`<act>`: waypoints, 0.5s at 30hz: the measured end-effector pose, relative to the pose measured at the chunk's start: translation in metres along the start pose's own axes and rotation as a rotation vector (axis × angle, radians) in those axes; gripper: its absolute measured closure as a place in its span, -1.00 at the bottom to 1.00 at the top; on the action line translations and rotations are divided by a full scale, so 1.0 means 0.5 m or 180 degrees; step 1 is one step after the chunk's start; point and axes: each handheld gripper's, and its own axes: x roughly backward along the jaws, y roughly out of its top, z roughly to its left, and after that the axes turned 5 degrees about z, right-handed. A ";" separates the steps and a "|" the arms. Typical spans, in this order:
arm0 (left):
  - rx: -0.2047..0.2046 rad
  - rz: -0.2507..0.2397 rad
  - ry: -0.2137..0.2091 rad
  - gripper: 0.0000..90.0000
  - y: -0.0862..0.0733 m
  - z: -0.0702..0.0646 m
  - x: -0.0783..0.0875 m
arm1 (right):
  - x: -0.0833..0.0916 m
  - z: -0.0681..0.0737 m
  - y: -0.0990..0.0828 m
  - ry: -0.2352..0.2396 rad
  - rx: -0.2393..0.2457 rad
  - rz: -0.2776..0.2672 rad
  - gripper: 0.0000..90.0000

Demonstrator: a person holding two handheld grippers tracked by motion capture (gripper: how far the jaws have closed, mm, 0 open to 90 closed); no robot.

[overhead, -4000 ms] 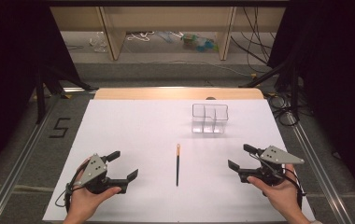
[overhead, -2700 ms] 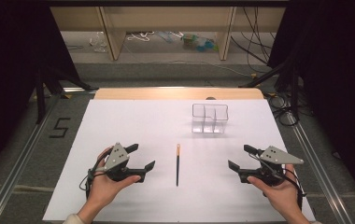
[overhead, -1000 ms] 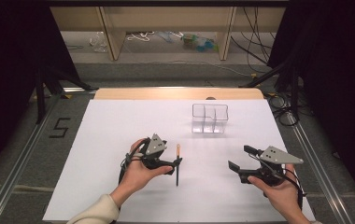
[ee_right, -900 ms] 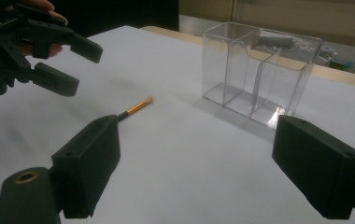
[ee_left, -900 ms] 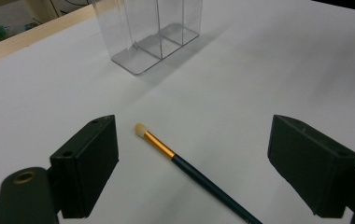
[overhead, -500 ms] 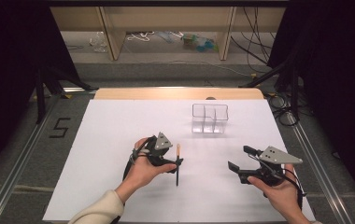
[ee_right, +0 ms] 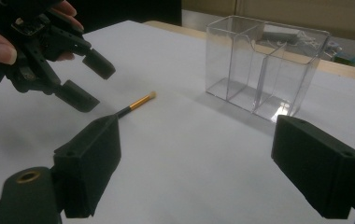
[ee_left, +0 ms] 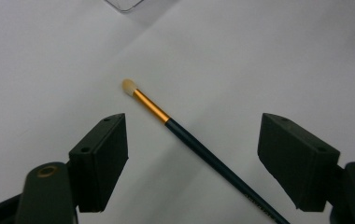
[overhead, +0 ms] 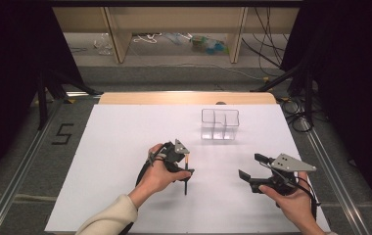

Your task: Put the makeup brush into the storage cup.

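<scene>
Hand-held gripper on the left was seen poised over the brush, jaws spread wide w/ the handle running diagonally between them in the left gripper view; nothing was clamped yet. Brush was lying flat on the white tabletop, approx. mid-front, pale tip pointed away from the person, gold ferrule behind the tip, dark handle trailing back. Whether the pads were touching the tabletop couldn't be told.

Further right & farther back, a clear divided box was standing upright, compartments empty as far as could be seen; it was well apart from the brush.

At the far right, the right hand-held gripper was held low near the front edge, jaws parted, nothing betw. them, near neither brush nor box.

Progress, as judged: work was at the very start. Approach to the brush was done; grasp was not yet made; lift & any placing (prob. into the box) was all left to do.

Writing: a "5" was marked on the dark floor left of the tabletop. Faint print could be made out on the brush handle in the left gripper view, but too small to be read. No brand was legible.
</scene>
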 end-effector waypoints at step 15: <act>0.0160 0.0434 0.0015 -0.38 0.012 0.003 -0.025 | 0.003 0.003 0.000 0.0028 -0.0084 0.0079 -0.62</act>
